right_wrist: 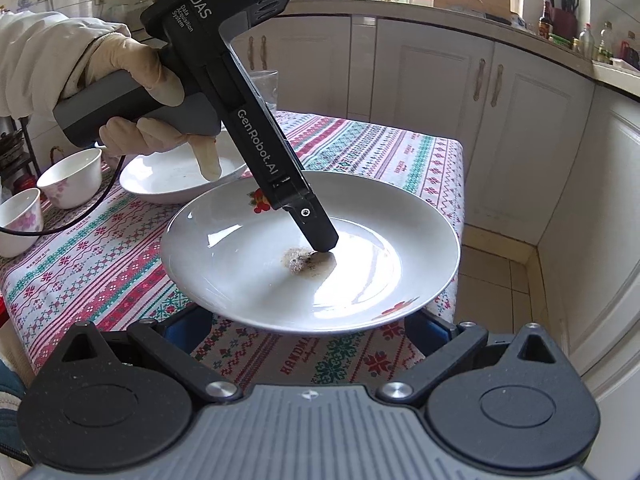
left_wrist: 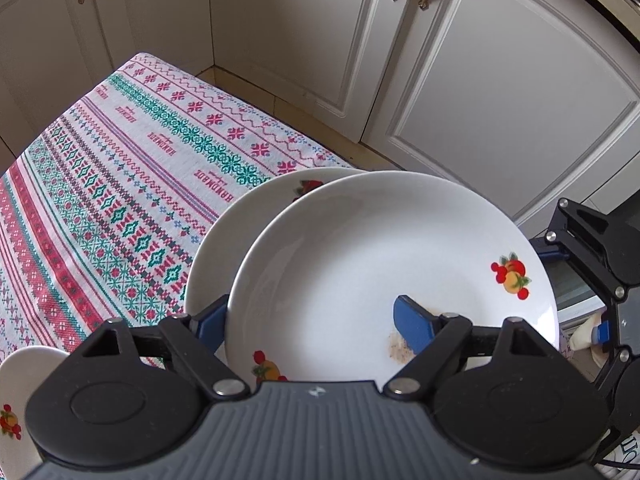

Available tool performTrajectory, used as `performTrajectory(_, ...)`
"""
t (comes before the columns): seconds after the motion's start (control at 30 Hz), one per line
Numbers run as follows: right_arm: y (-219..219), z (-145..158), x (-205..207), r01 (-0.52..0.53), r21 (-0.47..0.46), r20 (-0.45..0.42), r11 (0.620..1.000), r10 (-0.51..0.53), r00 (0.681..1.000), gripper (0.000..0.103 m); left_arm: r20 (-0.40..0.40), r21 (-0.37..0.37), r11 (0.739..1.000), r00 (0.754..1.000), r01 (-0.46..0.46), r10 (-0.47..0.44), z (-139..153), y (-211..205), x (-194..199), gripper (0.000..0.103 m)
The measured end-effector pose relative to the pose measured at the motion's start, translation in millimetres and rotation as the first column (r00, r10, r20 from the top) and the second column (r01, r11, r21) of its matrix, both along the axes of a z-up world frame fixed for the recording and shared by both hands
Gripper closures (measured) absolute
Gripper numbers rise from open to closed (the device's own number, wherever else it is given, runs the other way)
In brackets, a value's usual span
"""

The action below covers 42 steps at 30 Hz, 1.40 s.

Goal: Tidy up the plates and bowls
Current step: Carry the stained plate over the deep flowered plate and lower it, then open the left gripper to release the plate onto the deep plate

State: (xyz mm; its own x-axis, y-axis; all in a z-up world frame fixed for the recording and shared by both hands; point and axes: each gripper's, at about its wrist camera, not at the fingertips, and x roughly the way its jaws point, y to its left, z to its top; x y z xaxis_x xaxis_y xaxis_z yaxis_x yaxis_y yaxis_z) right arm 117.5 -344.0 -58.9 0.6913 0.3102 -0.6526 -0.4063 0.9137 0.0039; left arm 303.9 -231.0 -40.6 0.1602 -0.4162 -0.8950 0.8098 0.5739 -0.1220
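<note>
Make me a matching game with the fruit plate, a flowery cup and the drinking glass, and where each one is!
Things:
1. white plate with fruit prints
2. small white cup with pink flowers
3. clear drinking glass

Places:
A. half hidden behind the left gripper
B. pinched between blue fingers
C. beside a second flowery cup

Pairs: 1-B, 2-C, 3-A

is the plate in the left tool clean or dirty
Dirty: the plate carries a brown crumbly smear near its middle, beside the left tool finger.
</note>
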Motion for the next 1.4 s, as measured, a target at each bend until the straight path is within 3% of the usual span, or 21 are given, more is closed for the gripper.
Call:
performTrajectory(0.77,-4,2,-2,0.049,0.032,0.01,0.998,-0.049,0.999,0.0,0.038,0.021,1.0,0.999,0.009,-0.009,-8,-4,6,0.018)
performTrajectory(1.4,-1,0,-1,0.054,0.017,0.014,0.998,-0.054,0.998,0.0,0.058,0.0,1.0,0.998,-0.007,0.007,3,6,5,0.017)
